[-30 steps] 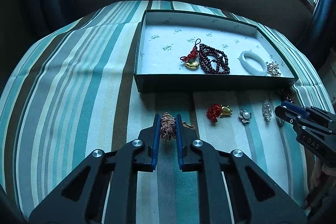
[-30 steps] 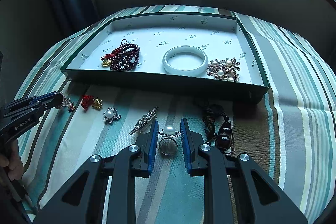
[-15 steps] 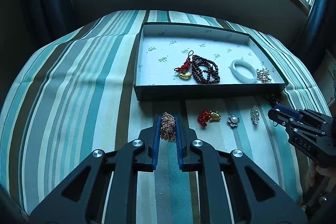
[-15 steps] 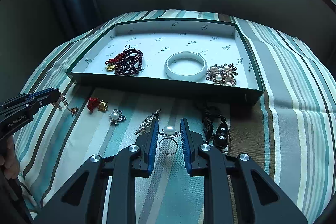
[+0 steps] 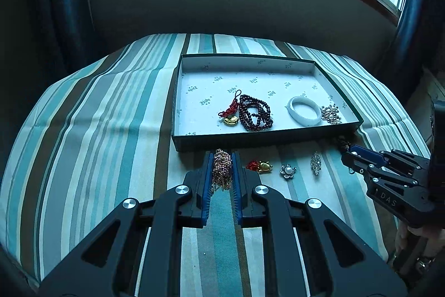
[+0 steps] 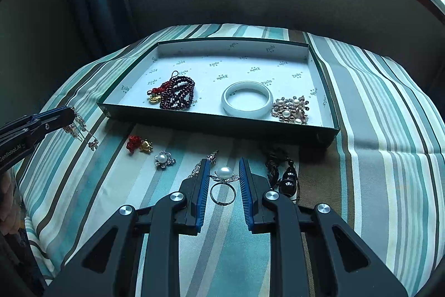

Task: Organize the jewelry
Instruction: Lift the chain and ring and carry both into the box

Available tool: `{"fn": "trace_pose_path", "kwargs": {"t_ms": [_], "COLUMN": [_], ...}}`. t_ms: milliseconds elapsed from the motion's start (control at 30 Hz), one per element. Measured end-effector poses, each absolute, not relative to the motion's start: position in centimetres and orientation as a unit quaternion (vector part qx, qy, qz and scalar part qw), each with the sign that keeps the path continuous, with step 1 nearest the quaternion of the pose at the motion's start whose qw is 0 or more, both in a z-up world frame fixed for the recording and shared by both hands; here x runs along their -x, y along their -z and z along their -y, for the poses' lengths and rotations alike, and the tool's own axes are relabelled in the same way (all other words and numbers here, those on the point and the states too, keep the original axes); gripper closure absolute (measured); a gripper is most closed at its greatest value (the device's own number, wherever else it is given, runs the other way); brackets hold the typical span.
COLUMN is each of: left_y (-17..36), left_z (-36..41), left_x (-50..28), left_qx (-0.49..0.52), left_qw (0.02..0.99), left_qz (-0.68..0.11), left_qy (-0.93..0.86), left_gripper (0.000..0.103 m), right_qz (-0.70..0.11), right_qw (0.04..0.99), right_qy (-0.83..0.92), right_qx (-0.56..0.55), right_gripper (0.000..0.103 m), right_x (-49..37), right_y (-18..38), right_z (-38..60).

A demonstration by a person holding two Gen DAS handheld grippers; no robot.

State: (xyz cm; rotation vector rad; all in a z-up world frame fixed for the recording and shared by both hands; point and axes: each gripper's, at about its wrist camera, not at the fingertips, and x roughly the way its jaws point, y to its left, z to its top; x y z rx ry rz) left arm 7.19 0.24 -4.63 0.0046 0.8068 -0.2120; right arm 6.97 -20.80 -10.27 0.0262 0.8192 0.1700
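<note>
My left gripper (image 5: pixel 222 167) is shut on a gold chain bundle (image 5: pixel 222 171) and holds it up off the striped cloth; in the right wrist view the chain (image 6: pixel 79 127) hangs from it. My right gripper (image 6: pixel 222 174) is shut on a pearl ring (image 6: pixel 223 184) and holds it above the cloth. A green box (image 5: pixel 250 137) with white lining holds a dark bead bracelet (image 5: pixel 255 113), a red-knot gold charm (image 5: pixel 230 116), a white bangle (image 5: pixel 304 110) and a pearl cluster (image 5: pixel 330 114).
On the cloth before the box lie a red and gold charm (image 6: pixel 139 144), a pearl flower brooch (image 6: pixel 164 159), a crystal brooch (image 5: pixel 316 163) and a black bead pendant (image 6: pixel 286 177). A dark wall and curtains stand behind the table.
Both grippers have risen and drawn back with their pieces; the box and the loose jewelry look smaller and farther. The chain and ring are lifted off the cloth.
</note>
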Motion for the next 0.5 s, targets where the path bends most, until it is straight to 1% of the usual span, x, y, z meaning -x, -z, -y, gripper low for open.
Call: {"fn": "trace_pose_path", "kwargs": {"t_ms": [500], "left_y": [1.1], "left_z": [0.3], "left_x": [-7.8], "left_qx": [0.002], "left_qw": [0.929], "left_qz": [-0.353], "left_qy": [0.114], "left_gripper": [0.09], "right_qz": [-0.366], "right_qw": [0.927], "right_qy": [-0.085], "right_qx": [-0.012], "right_gripper": [0.081], "right_x": [-7.3], "right_y": [7.4], "right_z": [20.8]}}
